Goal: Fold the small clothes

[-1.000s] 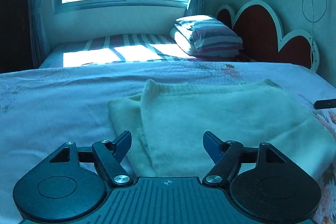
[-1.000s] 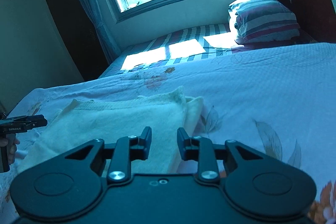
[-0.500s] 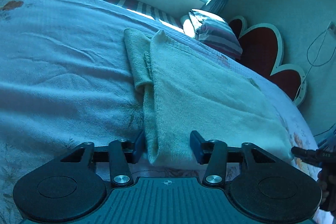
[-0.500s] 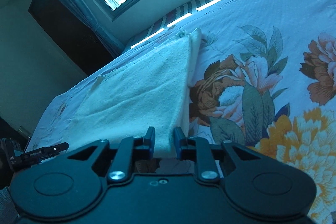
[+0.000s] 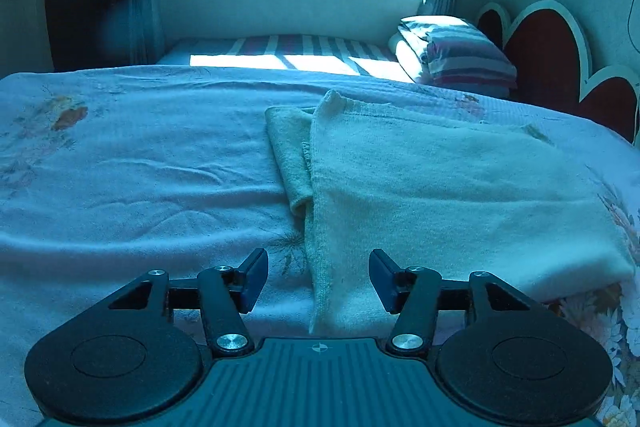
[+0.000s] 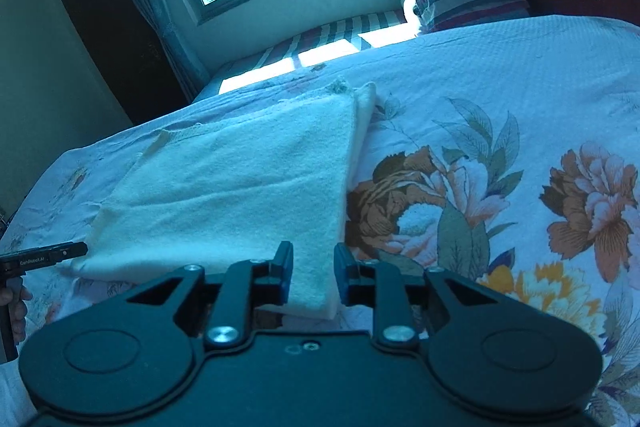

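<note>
Both claws sit at the near edge of the cream garment [image 5: 440,187], which lies folded flat on the floral bedspread [image 5: 140,167] with a narrower layer peeking out along its far left side. My left gripper [image 5: 318,277] has just been opening: its jaws stand about half spread, the garment's near left corner lies between them, and neither pad presses on it, so I hold nothing there. My right gripper [image 6: 313,277] has opened a touch too, but its gap is narrow; the near right corner of the cloth runs up between the blue pads, and I cannot tell whether they pinch it or merely flank it. I judge this to be the start of another fold: both near corners need a firm pinch, then a lift and carry toward the far edge, keeping the two sides level so the layers do not skew.
</note>
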A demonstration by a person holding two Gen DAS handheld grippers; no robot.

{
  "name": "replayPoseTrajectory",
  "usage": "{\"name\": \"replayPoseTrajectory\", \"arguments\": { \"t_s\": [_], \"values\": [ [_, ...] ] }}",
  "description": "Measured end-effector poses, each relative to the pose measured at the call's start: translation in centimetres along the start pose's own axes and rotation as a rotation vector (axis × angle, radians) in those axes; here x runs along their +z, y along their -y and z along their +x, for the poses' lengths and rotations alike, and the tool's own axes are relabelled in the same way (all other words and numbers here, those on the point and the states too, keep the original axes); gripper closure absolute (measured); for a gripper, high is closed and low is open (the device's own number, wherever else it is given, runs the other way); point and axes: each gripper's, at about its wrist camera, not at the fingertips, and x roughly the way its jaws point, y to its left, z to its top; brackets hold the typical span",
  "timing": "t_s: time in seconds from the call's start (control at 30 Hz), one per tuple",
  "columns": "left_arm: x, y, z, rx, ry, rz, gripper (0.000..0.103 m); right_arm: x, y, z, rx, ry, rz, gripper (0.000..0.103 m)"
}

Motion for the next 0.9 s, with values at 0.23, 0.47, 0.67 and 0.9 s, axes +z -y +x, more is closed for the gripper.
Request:
{"name": "replayPoseTrajectory", "arguments": {
  "t_s": [0.23,0.47,0.67,0.9],
  "values": [
    [0.2,4.6,-0.5,-0.022,0.039,0.009,0.031,-0.4,-5.9,2.2,0.016,0.01,-0.082,0.074],
    [-1.4,11.4,1.3,-0.065,0.022,0.096,0.03,-1.6,-11.1,5.0,-0.008,0.033,-0.128,0.073],
    [-3.0,12.0,1.3,-0.043,-0.006,0.175,0.028,-3.8,-11.7,7.9,-0.048,-0.056,-0.215,0.076],
    [-2.4,12.2,1.0,-0.045,0.062,0.159,0.028,-2.3,-12.3,6.2,-0.025,0.021,-0.208,0.072]
  ]
}}
